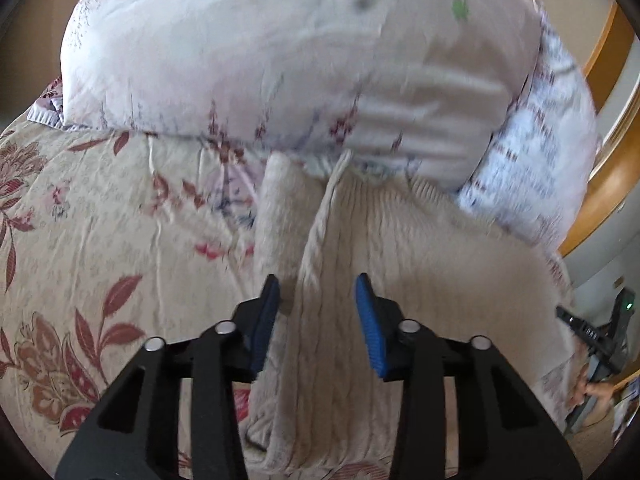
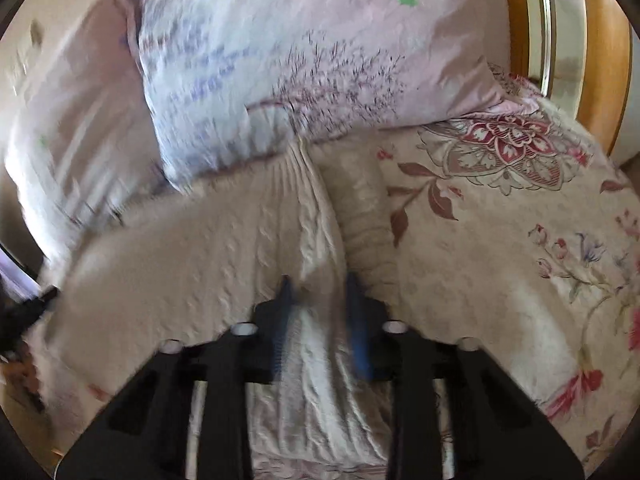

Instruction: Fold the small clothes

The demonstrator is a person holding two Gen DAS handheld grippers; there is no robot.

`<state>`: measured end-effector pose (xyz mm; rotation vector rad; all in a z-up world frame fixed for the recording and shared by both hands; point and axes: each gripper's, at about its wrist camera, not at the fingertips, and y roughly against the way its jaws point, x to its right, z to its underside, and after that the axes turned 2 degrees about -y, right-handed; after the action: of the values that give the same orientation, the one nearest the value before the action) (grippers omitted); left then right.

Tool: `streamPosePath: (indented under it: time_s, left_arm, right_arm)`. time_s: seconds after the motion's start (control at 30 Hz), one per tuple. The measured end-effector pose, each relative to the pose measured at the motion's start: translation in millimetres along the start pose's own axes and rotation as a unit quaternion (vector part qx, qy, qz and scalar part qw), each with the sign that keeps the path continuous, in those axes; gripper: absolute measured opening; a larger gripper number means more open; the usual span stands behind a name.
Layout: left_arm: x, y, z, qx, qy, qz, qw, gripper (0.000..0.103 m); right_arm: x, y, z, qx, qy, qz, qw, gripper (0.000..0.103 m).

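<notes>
You are over a bed, with a cream cable-knit sweater (image 1: 400, 248) spread on a floral bedspread (image 1: 80, 220), its far end running up to 12 o'clock where it meets two pale pillows (image 1: 240, 60). The main risk, as I judge it, is a lopsided fold: both views are smeared by motion, and a ridge of knit rises between each pair of fingers, so if one side grips a thin pinch and the other a thick one, the sweater could drag crooked or slip free when lifted. A second risk is the far end snagging under the pillow edge at 12 o'clock, which would stretch the fabric (the knit looks soft and loose). Your left gripper (image 1: 318, 284) is moderately open, its blue pads clearly apart, with a raised fold of the sweater running between them; the fabric seems to touch or nearly touch the left-hand pad, and I cannot tell whether it is being squeezed. Your right gripper (image 2: 320, 284) is narrower, its fingers close on either side of a bunched ridge of the sweater (image 2: 224, 248), which appears pinched between them, though blur makes the contact uncertain. A wooden headboard (image 2: 520, 20) curves at 1 o'clock.
</notes>
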<state>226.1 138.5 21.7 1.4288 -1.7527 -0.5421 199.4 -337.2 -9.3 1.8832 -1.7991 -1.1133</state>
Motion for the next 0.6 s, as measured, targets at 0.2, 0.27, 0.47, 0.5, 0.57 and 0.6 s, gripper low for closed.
streamPosePath:
  time_s: [0.2, 0.27, 0.47, 0.5, 0.57, 0.6]
  left_arm:
    - [-12, -1, 11, -0.005, 0.019, 0.015, 0.9997, 0.008]
    - [-12, 6, 14, 0.0, 0.015, 0.015, 0.9998, 0.007]
    - [-19, 3, 17, -0.003, 0.027, 0.031, 0.9991, 0.013]
    - [-20, 5, 16, -0.001, 0.032, 0.04, 0.9987, 0.016]
    - [-25, 14, 14, 0.017, 0.042, 0.052, 0.9976, 0.048]
    - [-27, 18, 11, 0.029, 0.046, 0.049, 0.9973, 0.054]
  right_arm:
    - [9, 17, 7, 0.023, -0.026, -0.013, 0.999, 0.011]
    - [12, 24, 10, 0.029, -0.032, -0.013, 0.999, 0.011]
    - [6, 8, 11, 0.01, -0.017, 0.023, 1.0, 0.013]
    - [1, 11, 10, 0.013, -0.01, 0.028, 0.999, 0.017]
    - [-3, 18, 10, 0.025, -0.009, 0.028, 0.999, 0.033]
    - [-5, 23, 10, 0.036, -0.01, 0.024, 0.999, 0.037]
